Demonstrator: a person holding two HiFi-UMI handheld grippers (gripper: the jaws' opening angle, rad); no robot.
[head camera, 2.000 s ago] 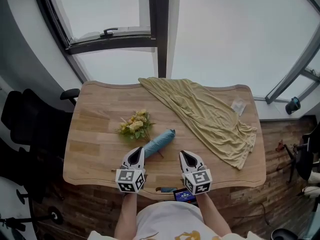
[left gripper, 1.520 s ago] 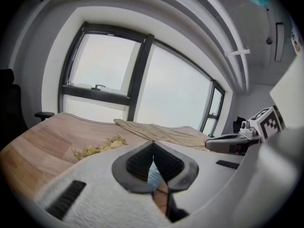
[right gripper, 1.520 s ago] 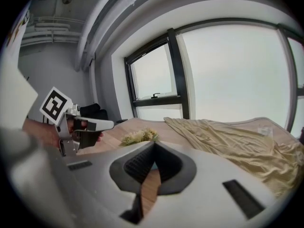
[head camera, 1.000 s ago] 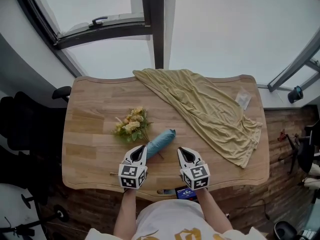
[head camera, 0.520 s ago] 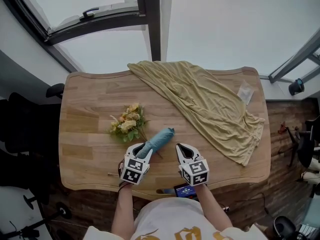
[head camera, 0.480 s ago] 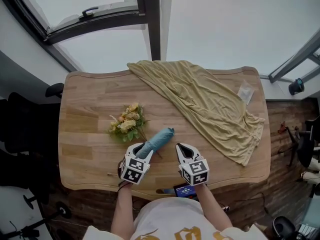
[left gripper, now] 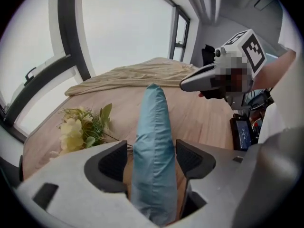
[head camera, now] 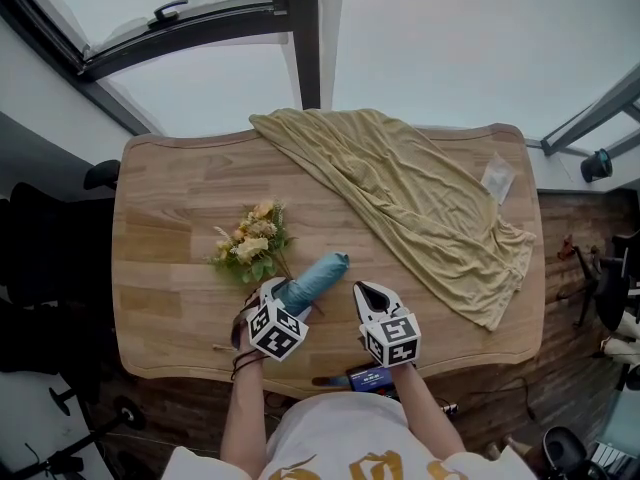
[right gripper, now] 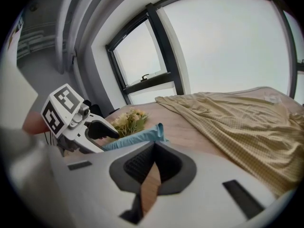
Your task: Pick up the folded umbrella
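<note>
The folded teal umbrella [head camera: 314,275] lies slantwise on the wooden table [head camera: 170,198], near the front edge. My left gripper [head camera: 282,294] points steeply down over its near end. In the left gripper view the umbrella [left gripper: 153,127] runs between the two jaws, which are opening; a strip of wood shows beside the left pad [left gripper: 113,161]. To the right of the umbrella, my right gripper [head camera: 366,294] hovers with its jaws shut and nothing in them. The right gripper view shows the umbrella [right gripper: 135,138] ahead to its left.
A bunch of yellow artificial flowers [head camera: 248,246] lies just left of the umbrella. A tan cloth [head camera: 420,203] is draped across the table's back and right. A small plastic packet [head camera: 497,180] sits at the far right. A phone [head camera: 365,377] lies at the front edge.
My left gripper has dropped and rolled onto the umbrella's near end, and its jaws have gone from shut to wide apart. The right gripper has sunk slightly.
</note>
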